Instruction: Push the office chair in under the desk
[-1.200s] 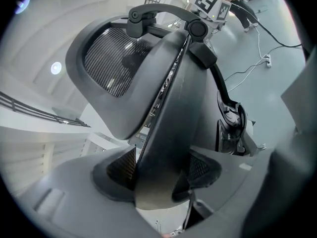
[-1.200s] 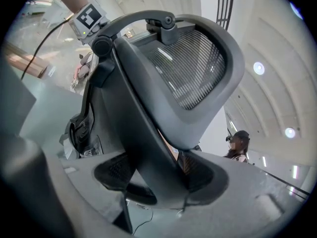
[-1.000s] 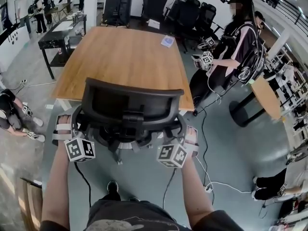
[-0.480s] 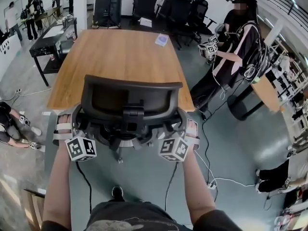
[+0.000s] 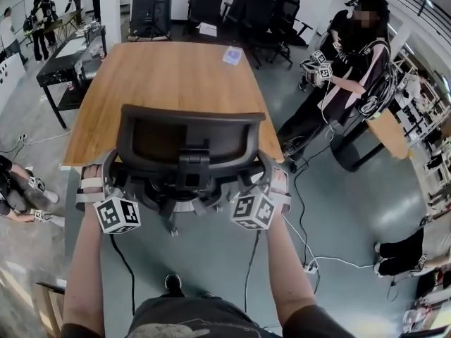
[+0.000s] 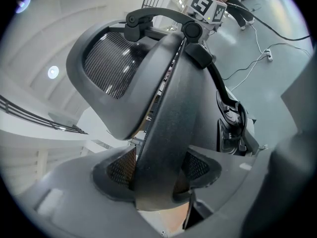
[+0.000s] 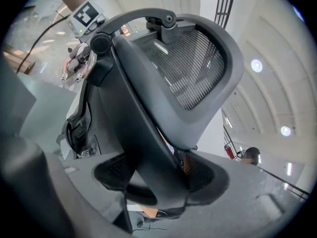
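Note:
The black office chair [image 5: 187, 143] stands with its mesh back at the near edge of the wooden desk [image 5: 169, 69], seat side toward the desk. My left gripper [image 5: 104, 183] holds the chair's left arm, and my right gripper [image 5: 269, 182] holds its right arm. In the left gripper view the dark chair arm [image 6: 168, 128] runs up between the jaws, and the left gripper [image 6: 158, 175] is shut on it. The right gripper view shows the right gripper [image 7: 158, 182] clamped on the other chair arm [image 7: 143, 143] the same way. The chair's seat and base are mostly hidden.
A person [image 5: 349, 69] holding marker-cube grippers stands right of the desk. A small card [image 5: 232, 55] lies on the desk's far right. Cables [image 5: 310, 259] trail on the floor at right. More black chairs [image 5: 264, 9] and a black side table [image 5: 67, 65] stand beyond.
The chair and both grippers have moved a little forward toward the desk. The grips on the chair's arms look unchanged. The person at right has shifted slightly.

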### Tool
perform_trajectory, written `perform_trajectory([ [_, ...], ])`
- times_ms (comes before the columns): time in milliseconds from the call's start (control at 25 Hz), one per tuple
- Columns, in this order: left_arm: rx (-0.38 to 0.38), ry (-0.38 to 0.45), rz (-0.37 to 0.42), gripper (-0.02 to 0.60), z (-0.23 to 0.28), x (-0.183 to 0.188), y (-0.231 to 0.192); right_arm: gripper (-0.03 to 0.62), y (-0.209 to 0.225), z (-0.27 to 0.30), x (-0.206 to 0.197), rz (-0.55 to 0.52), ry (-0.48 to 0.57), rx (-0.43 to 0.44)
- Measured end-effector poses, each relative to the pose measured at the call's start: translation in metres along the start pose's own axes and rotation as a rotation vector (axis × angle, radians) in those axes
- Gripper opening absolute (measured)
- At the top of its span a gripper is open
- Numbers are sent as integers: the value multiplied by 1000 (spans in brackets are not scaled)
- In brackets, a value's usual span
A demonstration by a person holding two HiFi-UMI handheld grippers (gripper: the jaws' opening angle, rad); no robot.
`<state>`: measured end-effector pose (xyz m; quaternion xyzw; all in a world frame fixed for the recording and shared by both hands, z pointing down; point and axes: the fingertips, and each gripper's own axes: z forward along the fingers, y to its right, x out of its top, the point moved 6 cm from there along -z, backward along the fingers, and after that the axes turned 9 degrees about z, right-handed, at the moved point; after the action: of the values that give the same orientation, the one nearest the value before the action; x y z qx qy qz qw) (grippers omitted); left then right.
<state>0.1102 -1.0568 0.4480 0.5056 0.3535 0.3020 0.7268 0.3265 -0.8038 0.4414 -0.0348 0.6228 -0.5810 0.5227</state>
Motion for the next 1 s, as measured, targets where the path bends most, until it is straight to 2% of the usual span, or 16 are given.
perform_trajectory([
  [880,-16,-19,-26,302,18,7,-15,285,17,18,3,-7,5,22],
  [960,-16,-22,-32,305,18,6,-15,305,15,19,3,-21,0,33],
  [1000,-14,-22,-39,308,18,6,-15,334,13,20,2,-31,-4,37],
])
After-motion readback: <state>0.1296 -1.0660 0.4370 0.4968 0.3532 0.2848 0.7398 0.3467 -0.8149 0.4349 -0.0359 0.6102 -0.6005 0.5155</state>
